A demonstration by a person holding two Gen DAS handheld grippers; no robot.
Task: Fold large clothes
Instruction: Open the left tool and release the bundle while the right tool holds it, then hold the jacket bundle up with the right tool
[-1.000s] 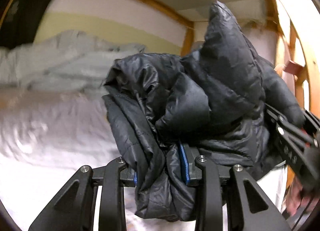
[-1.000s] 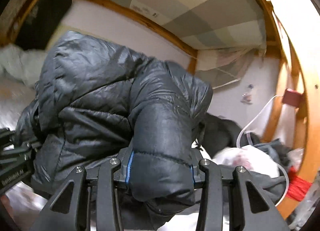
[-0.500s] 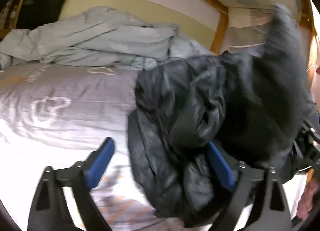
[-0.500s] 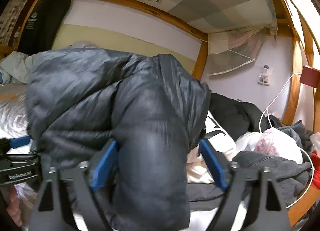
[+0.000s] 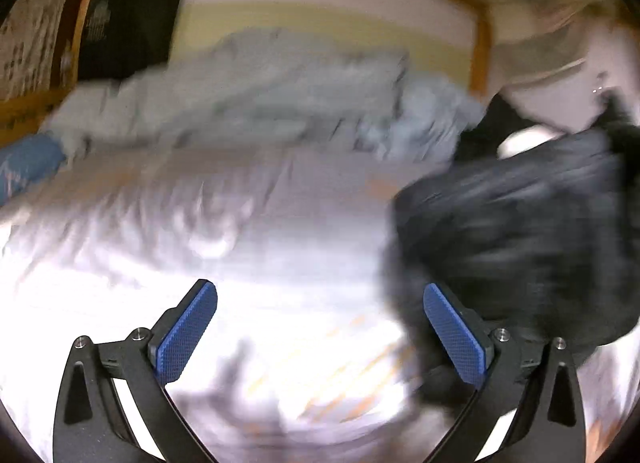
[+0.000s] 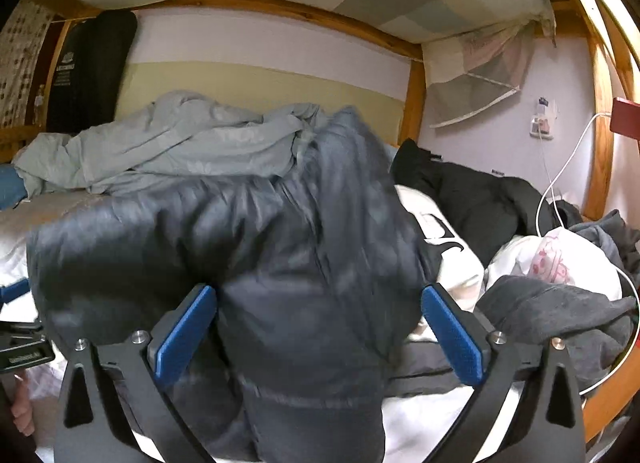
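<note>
Now both sets of jaws gape wide, gripping nothing: the bundled black quilted puffer jacket (image 6: 280, 263) sits on the pale bedsheet (image 5: 160, 231), between the right gripper (image 6: 319, 329) pads; probably at three o'clock from the left gripper (image 5: 320, 337), though blurred.

Bed (image 5: 248, 231), covered by a pale printed sheet and framed in wood. A black puffer jacket (image 6: 280, 263) is laid bunched on the sheet. A crumpled grey-blue duvet (image 6: 168, 151) is heaped along the wall side. Dark garments (image 6: 480, 199) and a white bag (image 6: 560, 259) are piled at one end.
</note>
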